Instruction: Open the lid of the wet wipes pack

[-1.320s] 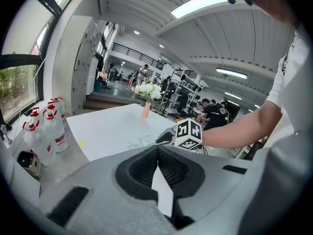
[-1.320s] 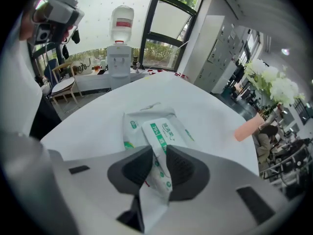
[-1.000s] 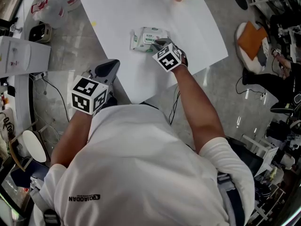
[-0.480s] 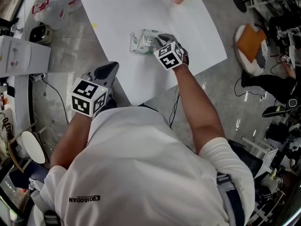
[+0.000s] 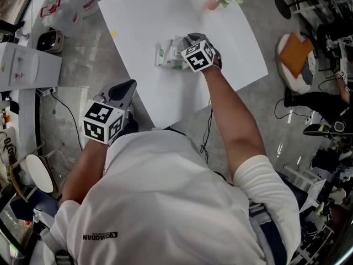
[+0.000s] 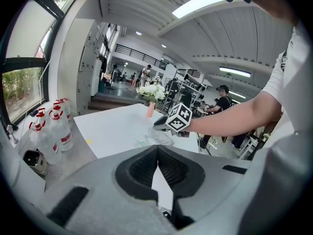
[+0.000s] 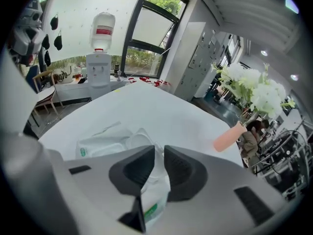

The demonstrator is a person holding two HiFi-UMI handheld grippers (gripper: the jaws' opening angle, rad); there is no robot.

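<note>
The wet wipes pack (image 5: 167, 53) lies on the white table (image 5: 165, 15), white with green print. My right gripper (image 5: 182, 47) is at the pack's right end. In the right gripper view the pack (image 7: 105, 143) shows its pale lid (image 7: 138, 141), and the film of its near end runs up between the pads (image 7: 142, 168). The right gripper (image 7: 159, 151) pinches that film while its jaws are opening. My left gripper (image 5: 130, 86) hangs off the table's near left edge, away from the pack. Its jaws (image 6: 157, 151) are shut on nothing.
A pink vase with white flowers (image 5: 212, 1) stands at the table's far edge, beyond the pack. Several spray bottles (image 5: 60, 4) sit on the grey counter to the left. A person sits at the right (image 5: 325, 98), and cables lie on the floor.
My right gripper has moved farther across the table, away from me, and the pack's right end has shifted with it. The left gripper has stayed put.
</note>
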